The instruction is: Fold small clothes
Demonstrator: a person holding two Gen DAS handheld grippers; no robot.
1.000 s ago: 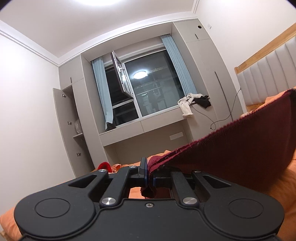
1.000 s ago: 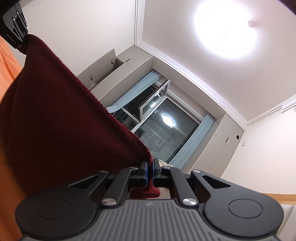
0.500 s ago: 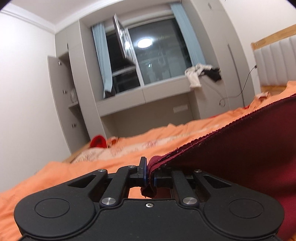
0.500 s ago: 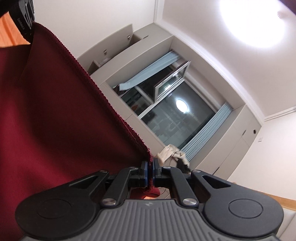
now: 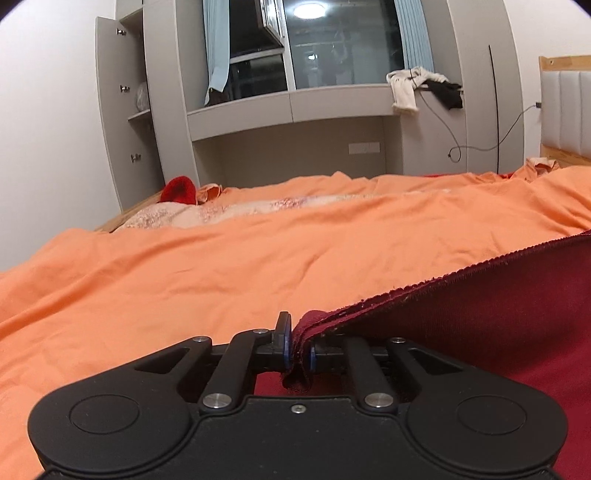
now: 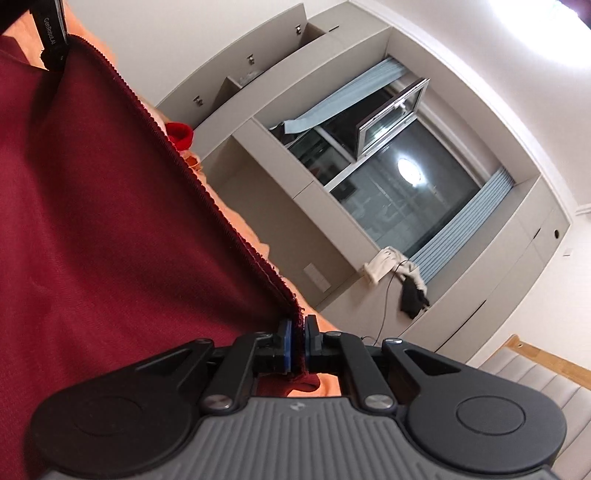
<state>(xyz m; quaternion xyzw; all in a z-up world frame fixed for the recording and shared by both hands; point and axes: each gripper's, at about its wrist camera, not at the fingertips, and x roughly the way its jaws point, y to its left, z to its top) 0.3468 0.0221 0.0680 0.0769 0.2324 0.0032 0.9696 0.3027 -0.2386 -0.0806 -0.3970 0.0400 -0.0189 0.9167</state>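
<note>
A dark red knitted garment hangs stretched between my two grippers, just over the orange bed cover. My left gripper has one hem corner between its blue pads; its jaws are opening slightly and the cloth still fills the gap. In the right wrist view the garment fills the left half, its ribbed hem running taut from my right gripper, shut on the other corner, up to the left gripper at the top left.
A bright red item lies at the far left of the bed. Beyond the bed stand a window ledge with white and black clothes, an open grey cabinet and a padded headboard at right.
Both grippers have come down and forward with the garment. The left view has tipped from the window and wall to the bed cover. The hem stays taut between them.
</note>
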